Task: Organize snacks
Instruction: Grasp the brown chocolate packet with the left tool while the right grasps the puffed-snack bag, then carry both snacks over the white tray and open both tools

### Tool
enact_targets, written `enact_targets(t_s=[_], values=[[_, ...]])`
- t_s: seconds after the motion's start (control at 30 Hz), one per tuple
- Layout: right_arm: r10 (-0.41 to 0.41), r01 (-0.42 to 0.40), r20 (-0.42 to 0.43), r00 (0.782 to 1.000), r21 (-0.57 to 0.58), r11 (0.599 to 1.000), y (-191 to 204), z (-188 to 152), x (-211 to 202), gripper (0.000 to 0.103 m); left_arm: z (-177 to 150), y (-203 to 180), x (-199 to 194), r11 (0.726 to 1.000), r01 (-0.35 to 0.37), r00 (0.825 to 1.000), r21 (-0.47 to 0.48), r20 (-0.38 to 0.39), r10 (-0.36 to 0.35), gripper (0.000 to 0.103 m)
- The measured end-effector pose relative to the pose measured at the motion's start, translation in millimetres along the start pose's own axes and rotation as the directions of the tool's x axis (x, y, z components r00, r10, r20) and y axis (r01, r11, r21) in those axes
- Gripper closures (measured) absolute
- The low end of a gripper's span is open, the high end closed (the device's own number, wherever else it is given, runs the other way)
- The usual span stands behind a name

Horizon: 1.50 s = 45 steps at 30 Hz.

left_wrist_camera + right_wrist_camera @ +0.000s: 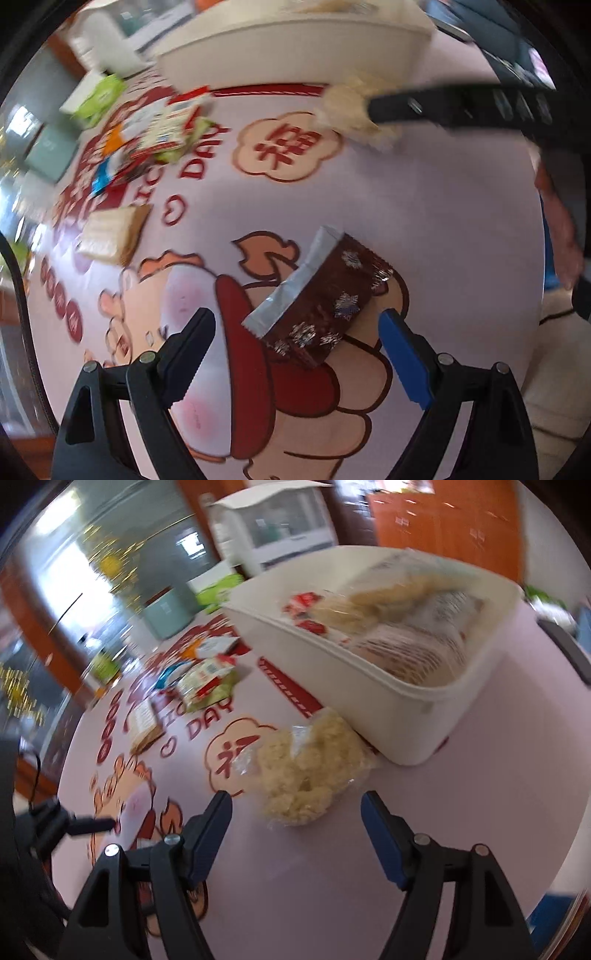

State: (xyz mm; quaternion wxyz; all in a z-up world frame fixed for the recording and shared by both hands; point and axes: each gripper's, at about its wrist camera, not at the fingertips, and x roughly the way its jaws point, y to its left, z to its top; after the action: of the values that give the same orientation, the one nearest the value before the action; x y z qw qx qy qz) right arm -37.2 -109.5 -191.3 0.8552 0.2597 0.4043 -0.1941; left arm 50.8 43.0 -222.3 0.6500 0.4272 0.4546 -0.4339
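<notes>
1. The round table (pixel 461 812) carries a pale pink printed cloth with red and orange cartoon figures and lettering; all items below rest on it.
2. The white rectangular plastic bin (pixel 369 686) serves as the landmark. It holds several clear and printed snack bags, including one of pale crackers and red-wrapped pieces.
3. The clear bag of pale yellow puffed snacks (pixel 306 768) lies on the table, touching the near wall of the bin.
4. The pile of green, red and white snack packets (pixel 207 679) lies to the left of the bin, near it but apart.
5. The flat beige and brown packet (pixel 144 723) lies left of the bin, nearer the camera than the pile.
6. The dark brown foil packet with silver snowflake print and a silver sealed end (pixel 325 299) lies well apart from the bin, on the cartoon figure.
7. The left gripper (pixel 295 354) hovers with fingers spread, flanking the near end of the brown packet without touching it.
8. The right gripper (pixel 295 834) hovers with fingers spread, just in front of the puffed-snack bag, without contact.
</notes>
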Motion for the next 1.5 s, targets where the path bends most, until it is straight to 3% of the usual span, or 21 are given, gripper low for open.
enact_targets(t_s=[0.2,0.27,0.43,0.5,0.67,0.83,0.93,0.97,1.0,1.1,1.2,1.37,1.5], values=[[-0.036,0.036,-0.004,0.999,0.135,0.990,-2,8,11,0.030,9,-3,14,0.996,0.015,1.000,0.088,0.017,-0.017,0.015],[-0.046,0.048,-0.016,0.999,0.172,0.984,-2,10,16,0.030,12,3,15,0.996,0.059,0.998,0.065,0.020,-0.061,0.022],[-0.058,0.072,-0.054,0.997,0.324,0.943,-11,12,31,0.029,11,20,17,0.988,0.147,0.989,-0.039,0.025,-0.146,0.051],[-0.085,0.093,-0.037,0.996,0.329,0.940,-9,14,32,0.026,8,27,16,0.986,0.144,0.989,-0.083,0.039,-0.141,0.059],[-0.171,0.186,-0.081,0.982,0.240,0.953,12,25,46,0.021,-1,49,15,0.953,0.140,0.990,-0.268,0.032,-0.136,0.059],[-0.282,0.292,-0.127,0.951,0.065,0.954,36,27,66,0.010,-9,61,13,0.914,0.121,0.992,-0.388,0.019,-0.123,0.058],[-0.328,0.324,-0.128,0.936,-0.049,0.945,46,24,74,0.013,-15,59,10,0.895,0.082,0.996,-0.438,-0.002,-0.092,0.058],[-0.318,0.309,-0.112,0.942,-0.090,0.947,49,22,73,0.024,-18,58,9,0.889,0.066,0.997,-0.454,-0.009,-0.079,0.059],[-0.304,0.293,-0.099,0.947,-0.112,0.949,52,20,70,0.043,-25,53,4,0.882,0.054,0.998,-0.467,-0.013,-0.068,0.063],[-0.255,0.236,-0.090,0.963,-0.177,0.955,56,15,62,0.061,-34,53,0,0.850,0.054,0.998,-0.524,-0.006,-0.067,0.068],[-0.205,0.178,-0.101,0.973,-0.225,0.958,55,11,57,0.066,-46,56,-6,0.805,0.050,0.998,-0.591,0.004,-0.059,0.070],[-0.041,0.010,-0.131,0.991,-0.229,0.973,48,11,35,0.068,-67,62,-39,0.722,0.073,0.997,-0.688,0.073,-0.032,0.071],[0.105,-0.130,-0.107,0.989,-0.271,0.954,44,19,0,0.068,-58,68,-73,0.696,0.073,0.992,-0.714,0.123,0.021,0.071]])
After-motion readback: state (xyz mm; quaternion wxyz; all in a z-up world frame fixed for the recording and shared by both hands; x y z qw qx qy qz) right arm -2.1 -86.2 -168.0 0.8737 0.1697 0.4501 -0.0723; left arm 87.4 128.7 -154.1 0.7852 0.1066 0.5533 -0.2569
